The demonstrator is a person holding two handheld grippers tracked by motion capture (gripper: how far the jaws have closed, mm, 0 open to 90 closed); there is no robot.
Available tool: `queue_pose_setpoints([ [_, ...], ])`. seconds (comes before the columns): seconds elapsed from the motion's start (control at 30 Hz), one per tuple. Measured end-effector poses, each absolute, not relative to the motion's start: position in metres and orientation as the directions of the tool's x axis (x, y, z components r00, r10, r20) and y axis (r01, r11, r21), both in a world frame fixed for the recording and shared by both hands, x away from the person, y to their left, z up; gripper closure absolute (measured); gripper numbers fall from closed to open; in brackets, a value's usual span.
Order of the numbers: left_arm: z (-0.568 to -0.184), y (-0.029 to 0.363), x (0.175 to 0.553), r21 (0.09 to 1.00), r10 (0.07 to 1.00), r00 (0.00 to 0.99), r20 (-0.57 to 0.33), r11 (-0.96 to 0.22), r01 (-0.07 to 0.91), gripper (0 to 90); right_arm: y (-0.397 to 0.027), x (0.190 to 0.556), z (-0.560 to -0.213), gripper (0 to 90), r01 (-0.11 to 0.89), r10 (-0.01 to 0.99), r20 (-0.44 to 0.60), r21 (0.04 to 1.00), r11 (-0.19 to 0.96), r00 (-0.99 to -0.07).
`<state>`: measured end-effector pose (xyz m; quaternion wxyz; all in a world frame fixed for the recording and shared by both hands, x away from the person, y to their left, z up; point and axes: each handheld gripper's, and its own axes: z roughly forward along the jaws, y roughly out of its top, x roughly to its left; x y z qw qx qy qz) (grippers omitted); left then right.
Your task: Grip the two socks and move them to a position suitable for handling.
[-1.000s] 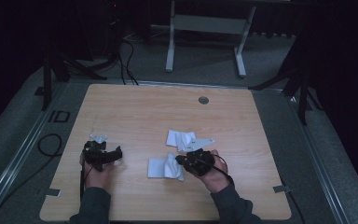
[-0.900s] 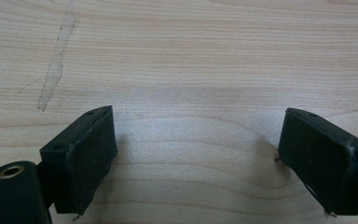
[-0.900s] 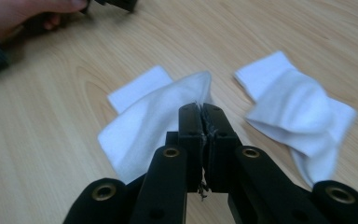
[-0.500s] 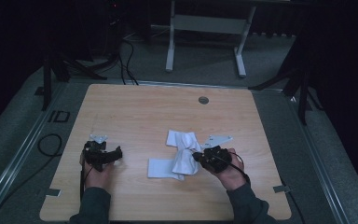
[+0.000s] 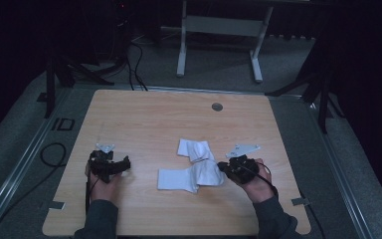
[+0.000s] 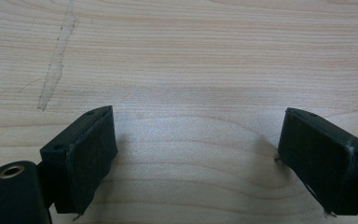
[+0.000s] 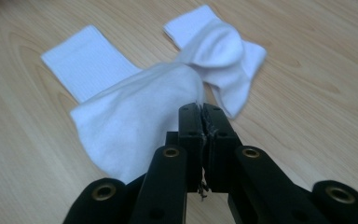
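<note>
Jaws of the right gripper (image 7: 202, 114) are pinching the sock (image 7: 135, 116), trailing toward ten o'clock; left gripper (image 6: 196, 154) is gaping idle.

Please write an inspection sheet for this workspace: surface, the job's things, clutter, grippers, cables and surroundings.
Surface: light wooden table, with a round grey grommet near the far edge and a pale smear.
Job's things: two white socks, near sock and far sock, overlapping at mid-table.
Clutter: nothing seen.
Grippers: right gripper shut, jaws together pinching the edge of the near sock; left gripper open over bare wood, apart from the socks.
Cables: one black cable loops on the floor left of the table.
Surroundings: dark room, grey floor, white frame legs behind the table.
</note>
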<state>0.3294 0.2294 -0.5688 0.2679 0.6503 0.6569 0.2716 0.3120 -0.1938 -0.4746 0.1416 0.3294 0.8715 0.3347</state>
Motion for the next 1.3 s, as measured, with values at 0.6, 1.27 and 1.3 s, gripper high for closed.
queue_pose_setpoints([
  [0.6,-0.569,0.229,0.329,0.707,1.0,-0.008,0.001,0.005,0.708,11.4,-0.206,0.312,-0.474,77.6,0.484,0.683,-0.062,0.659,0.576,-0.728],
  [1.27,-0.569,0.229,0.329,0.706,1.0,-0.008,0.0,0.006,0.708,11.4,-0.187,0.341,-0.494,78.5,0.511,0.704,-0.044,0.656,0.556,-0.709],
  [1.3,-0.569,0.229,0.329,0.706,1.0,-0.008,0.0,0.005,0.708,11.3,-0.186,0.342,-0.495,78.4,0.511,0.704,-0.044,0.656,0.555,-0.709],
])
